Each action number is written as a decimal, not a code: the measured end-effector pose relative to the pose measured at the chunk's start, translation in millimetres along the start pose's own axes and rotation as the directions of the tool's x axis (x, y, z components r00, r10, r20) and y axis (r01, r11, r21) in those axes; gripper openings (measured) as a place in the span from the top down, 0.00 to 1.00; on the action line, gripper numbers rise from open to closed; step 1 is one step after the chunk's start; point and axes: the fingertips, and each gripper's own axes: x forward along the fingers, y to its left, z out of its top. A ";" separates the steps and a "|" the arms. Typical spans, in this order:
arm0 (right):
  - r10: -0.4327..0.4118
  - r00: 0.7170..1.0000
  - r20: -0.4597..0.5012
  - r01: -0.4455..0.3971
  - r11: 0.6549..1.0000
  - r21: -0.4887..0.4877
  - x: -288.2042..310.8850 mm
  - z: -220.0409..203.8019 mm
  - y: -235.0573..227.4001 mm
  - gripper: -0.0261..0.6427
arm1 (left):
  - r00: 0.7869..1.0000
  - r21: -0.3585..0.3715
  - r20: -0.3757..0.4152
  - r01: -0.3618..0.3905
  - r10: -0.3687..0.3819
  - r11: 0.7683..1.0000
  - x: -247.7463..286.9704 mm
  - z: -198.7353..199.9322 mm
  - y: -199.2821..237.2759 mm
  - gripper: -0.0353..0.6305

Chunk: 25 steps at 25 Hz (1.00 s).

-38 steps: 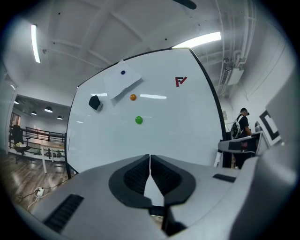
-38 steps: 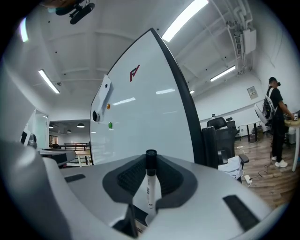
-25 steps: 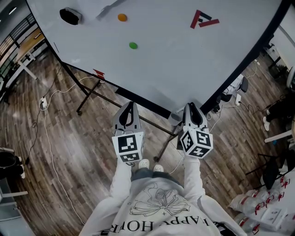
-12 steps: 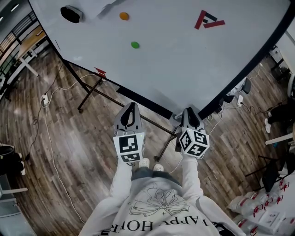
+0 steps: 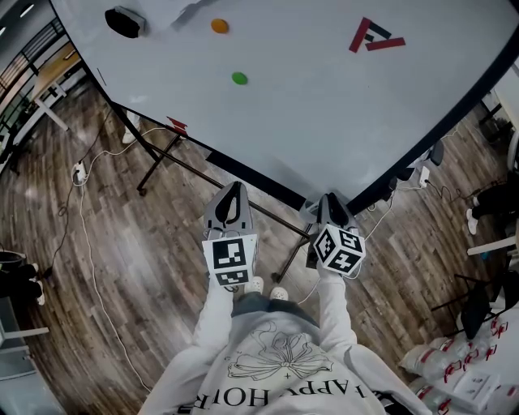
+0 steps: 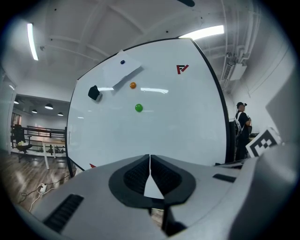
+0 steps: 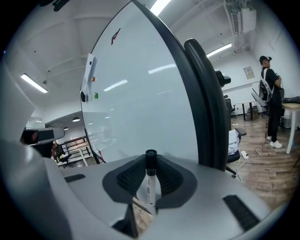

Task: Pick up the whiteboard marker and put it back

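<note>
Keeping the right tool [image 7: 150, 169] pinching the marker [image 7: 150, 185], guide it level toward the whiteboard [image 7: 140, 93] near edge, with the left tool [image 6: 150, 164] pressed together and clear.

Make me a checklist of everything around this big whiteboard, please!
surface: black-framed whiteboard with a red logo on it.
job's things: whiteboard marker, black end sticking out, gripped in the right tool.
clutter: orange magnet, green magnet, black eraser and a paper sheet stuck on the board.
tools: left tool shut, nothing in it; right tool shut on the marker.
cables: white cable running over the wood floor from a power strip.
surroundings: a person standing beyond the board; white packages on the floor.
</note>
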 end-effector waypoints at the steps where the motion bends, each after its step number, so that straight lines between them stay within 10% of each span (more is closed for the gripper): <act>1: -0.001 1.000 -0.006 0.001 1.000 0.003 1.6 -2.6 -0.2 0.87 | 1.000 0.000 -0.001 0.000 0.000 1.000 0.5 -0.5 0.2 0.94; 25: -0.043 0.993 -0.114 0.039 0.999 -0.034 12.1 -37.9 -5.1 0.86 | 1.000 -0.009 -0.023 -0.006 0.006 1.000 1.1 -10.3 3.0 0.94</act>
